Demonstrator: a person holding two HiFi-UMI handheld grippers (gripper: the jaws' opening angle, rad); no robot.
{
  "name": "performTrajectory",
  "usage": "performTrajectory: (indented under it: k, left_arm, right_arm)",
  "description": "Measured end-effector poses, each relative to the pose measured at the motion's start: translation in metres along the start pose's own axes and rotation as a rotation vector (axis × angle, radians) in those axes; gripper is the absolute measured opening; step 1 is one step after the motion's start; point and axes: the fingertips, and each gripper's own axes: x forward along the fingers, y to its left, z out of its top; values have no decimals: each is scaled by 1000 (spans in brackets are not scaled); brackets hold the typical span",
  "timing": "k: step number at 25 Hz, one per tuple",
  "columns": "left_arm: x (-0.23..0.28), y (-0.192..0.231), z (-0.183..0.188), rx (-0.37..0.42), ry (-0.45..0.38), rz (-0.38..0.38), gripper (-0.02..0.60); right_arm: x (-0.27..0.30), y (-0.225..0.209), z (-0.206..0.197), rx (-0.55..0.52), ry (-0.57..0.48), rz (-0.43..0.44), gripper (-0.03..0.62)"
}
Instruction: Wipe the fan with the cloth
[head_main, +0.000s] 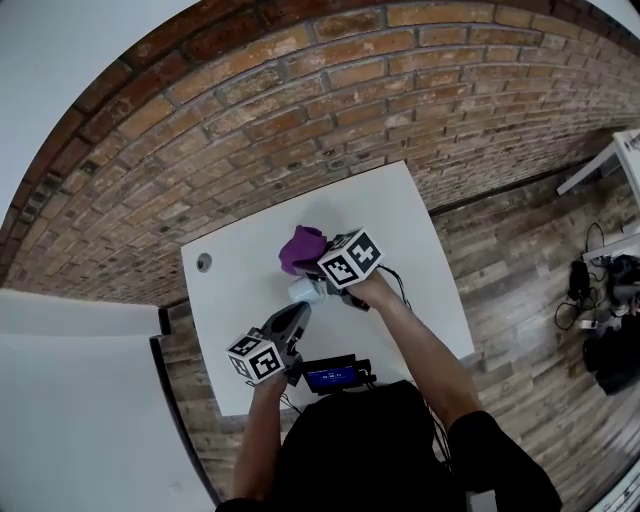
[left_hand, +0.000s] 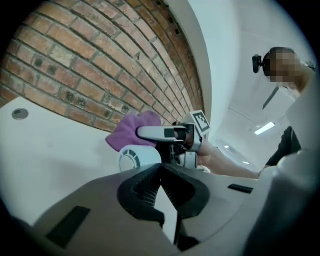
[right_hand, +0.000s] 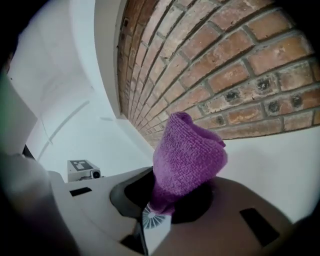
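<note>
Red brick wall (head_main: 300, 110) behind the white square desk (head_main: 420, 250). My left hand-held gripper (left_hand: 161, 172) is closed w/ nothing in it, pointing twd the fan. My right hand-held gripper (right_hand: 165, 200) is clamped on the fuzzy purple cloth (right_hand: 187, 155), bunched just above the small white round-grilled fan (left_hand: 136, 159).

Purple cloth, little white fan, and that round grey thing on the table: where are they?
purple cloth (right_hand: 187, 155), right gripper view, the middle of its bunched top.
fan (left_hand: 134, 159), left gripper view, its round slotted face.
round grey cap (head_main: 204, 262), head view, its middle.
</note>
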Motion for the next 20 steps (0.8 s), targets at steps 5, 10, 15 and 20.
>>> performTrajectory:
  k: [5,10,15,20]
  left_arm:
    - [-14,19,12,-50,-52,36,5]
    - [-23,37,24,-56,-78,75,5]
    - [-26,30,57,75,-101,137,5]
    - [2,24,57,260,30,190,5]
  right_arm:
    - [-12,2,-16,92,4,27,72]
    - [-29,6,-39,220,-69,28,72]
    - [-56,-24,-47,499,-310,-62,72]
    - [-58,1,1,571,-506,116,72]
